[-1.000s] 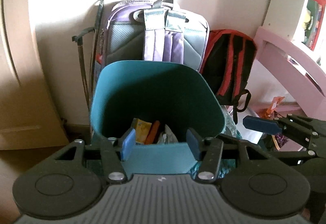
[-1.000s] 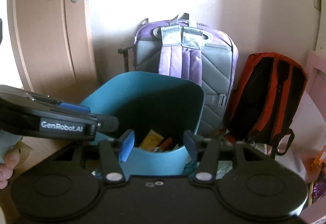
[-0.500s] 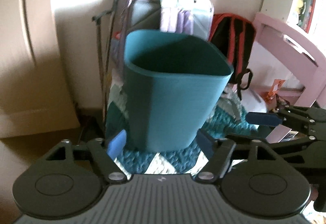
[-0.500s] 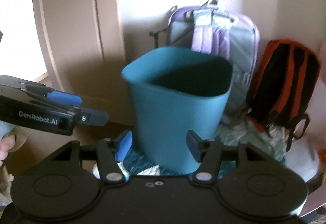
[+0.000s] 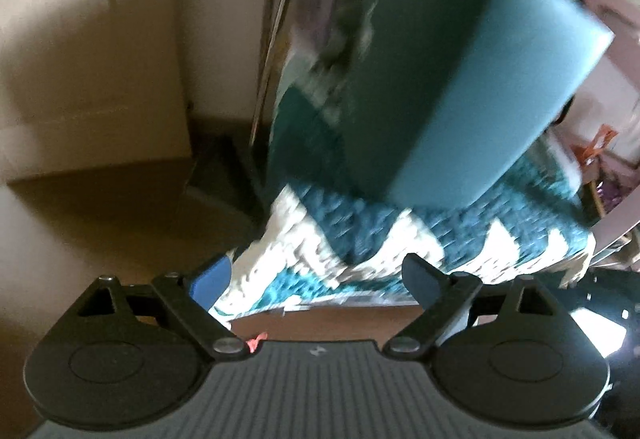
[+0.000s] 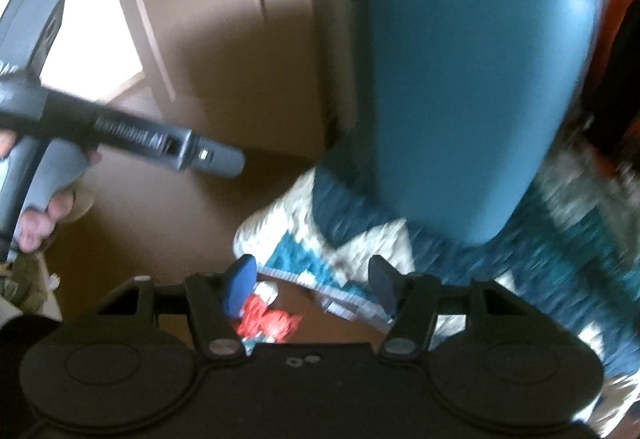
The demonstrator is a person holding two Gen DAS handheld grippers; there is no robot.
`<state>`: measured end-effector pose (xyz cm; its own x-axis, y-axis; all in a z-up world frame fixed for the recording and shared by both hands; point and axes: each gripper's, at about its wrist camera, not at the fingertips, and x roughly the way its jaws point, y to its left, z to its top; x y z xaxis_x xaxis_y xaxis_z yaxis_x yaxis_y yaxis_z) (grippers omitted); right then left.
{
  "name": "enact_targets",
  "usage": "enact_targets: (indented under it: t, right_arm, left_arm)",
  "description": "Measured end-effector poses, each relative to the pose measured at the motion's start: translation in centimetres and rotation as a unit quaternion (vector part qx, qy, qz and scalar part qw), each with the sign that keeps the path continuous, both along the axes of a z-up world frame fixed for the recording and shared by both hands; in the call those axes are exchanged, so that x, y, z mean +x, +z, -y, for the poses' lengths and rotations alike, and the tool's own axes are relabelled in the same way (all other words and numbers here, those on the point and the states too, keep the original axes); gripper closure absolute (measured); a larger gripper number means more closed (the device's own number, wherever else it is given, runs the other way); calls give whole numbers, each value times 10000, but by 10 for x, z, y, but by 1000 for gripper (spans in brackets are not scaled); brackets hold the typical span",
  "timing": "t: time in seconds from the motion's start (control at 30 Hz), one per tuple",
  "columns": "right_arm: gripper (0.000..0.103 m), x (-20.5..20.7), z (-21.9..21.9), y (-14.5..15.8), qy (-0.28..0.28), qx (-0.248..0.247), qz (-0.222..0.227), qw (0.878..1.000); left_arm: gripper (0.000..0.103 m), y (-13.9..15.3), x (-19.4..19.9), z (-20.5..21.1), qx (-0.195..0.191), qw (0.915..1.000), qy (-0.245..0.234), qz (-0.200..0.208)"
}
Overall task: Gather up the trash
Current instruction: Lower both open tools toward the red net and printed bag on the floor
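A: What does the figure show, and where is the trash?

B: A crumpled red-and-white wrapper (image 6: pixel 266 321) lies on the brown floor (image 6: pixel 160 223), just off the edge of a teal-and-cream knitted rug (image 6: pixel 332 239). The right gripper (image 6: pixel 310 279) hangs directly over it, its blue-padded fingers (image 6: pixel 240 279) spread apart with nothing between them. In the left wrist view only a sliver of that wrapper (image 5: pixel 256 339) shows, at the gripper body's edge.

A: And the left gripper?

B: The left gripper (image 5: pixel 316 279) is likewise spread wide and empty, pointing at the rug's near edge (image 5: pixel 320 259). The tall teal plastic bin (image 6: pixel 468 99) stands on the rug beyond both tools.

A: What could go wrong from here?

B: Three risks, as judgements. First, both views are smeared by motion; closing in such a sweep would likely miss the small wrapper or pinch only a corner, which could tear or slip free. Second, the wrapper sits against the rug's fringe, so fingers driven down there may catch yarn along with it and drag the rug. Third, a dragged rug would carry the bin, which looks light and tall enough to tip and spill its contents.

A: Anything between the tools themselves?

B: They work close together; converging on one target invites a collision.
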<state>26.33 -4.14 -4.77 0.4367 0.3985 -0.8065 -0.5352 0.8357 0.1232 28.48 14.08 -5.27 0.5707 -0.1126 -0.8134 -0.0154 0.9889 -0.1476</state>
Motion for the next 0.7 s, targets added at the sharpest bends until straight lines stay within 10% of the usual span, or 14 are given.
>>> enact_targets:
  t: [0.5, 0.7]
  right_arm:
    - [40, 12, -32, -210, 439, -787, -1270, 9878]
    - [40, 31, -33, -280, -36, -906, -1330, 9870]
  left_arm:
    - [10, -195, 28, -73, 304, 9891, -227, -1425]
    - [10, -268, 24, -59, 810, 9725, -1231, -1804]
